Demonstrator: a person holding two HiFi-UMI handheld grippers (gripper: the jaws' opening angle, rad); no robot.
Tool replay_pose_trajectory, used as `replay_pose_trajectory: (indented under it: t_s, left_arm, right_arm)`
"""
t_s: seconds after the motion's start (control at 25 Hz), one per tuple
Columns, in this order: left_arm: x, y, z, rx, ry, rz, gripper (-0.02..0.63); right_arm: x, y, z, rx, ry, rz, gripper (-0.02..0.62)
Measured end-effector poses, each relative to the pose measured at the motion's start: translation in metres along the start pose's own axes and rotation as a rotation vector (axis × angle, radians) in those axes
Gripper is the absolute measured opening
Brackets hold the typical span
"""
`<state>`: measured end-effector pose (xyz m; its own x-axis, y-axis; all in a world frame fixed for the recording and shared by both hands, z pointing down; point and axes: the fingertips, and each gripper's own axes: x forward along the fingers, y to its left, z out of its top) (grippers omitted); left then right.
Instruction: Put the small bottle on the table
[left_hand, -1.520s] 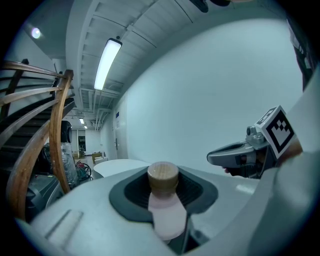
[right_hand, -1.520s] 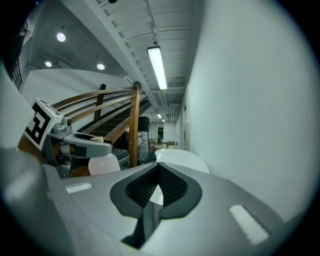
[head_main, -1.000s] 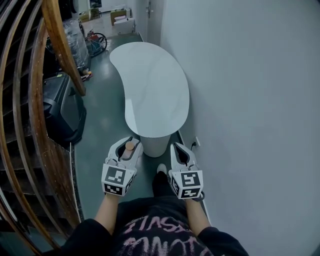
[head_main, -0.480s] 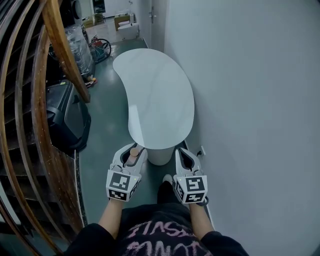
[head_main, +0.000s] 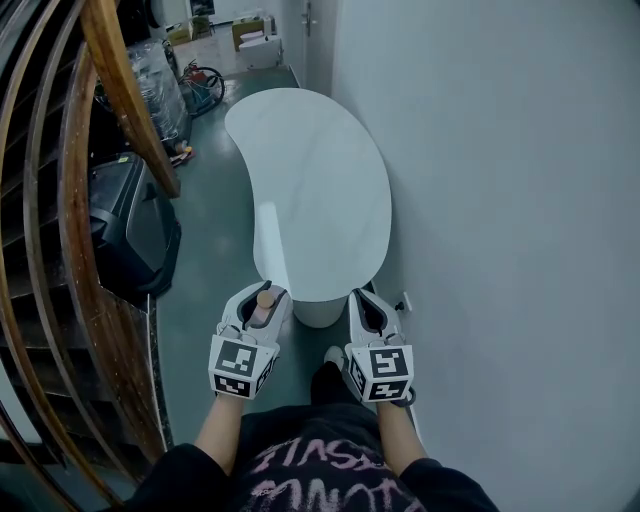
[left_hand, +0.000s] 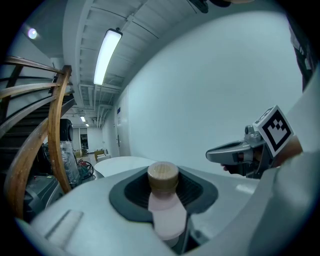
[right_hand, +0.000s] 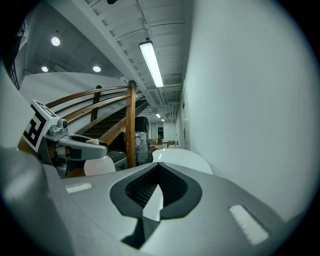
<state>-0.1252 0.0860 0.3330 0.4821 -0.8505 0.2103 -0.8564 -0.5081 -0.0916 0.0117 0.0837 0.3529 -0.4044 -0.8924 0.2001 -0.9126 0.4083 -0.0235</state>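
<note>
- Left gripper (head_main: 262, 293) clenched on bottle (left_hand: 166, 212) body, below cap (left_hand: 162, 175); counter (head_main: 310, 170) ahead.
- Bottle judged light, rigid, smooth: may slip.
- Right gripper (head_main: 364, 299) closed, empty.

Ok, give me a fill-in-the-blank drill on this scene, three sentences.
The small bottle is clamped in the ____.
The right tool is shut and holds ____.
The white table has its right edge running along the ____.
Missing words: left tool; nothing; wall.
</note>
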Motion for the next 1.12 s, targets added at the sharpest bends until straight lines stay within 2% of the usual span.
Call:
replay_pose_trajectory:
  t_s: [1.12]
  left_arm:
    - [0.076,0.022,-0.014,-0.038,0.059,-0.019,0.129]
  right_arm:
    - [0.062,-0.047,-0.014,0.028,0.071,-0.014,0.009]
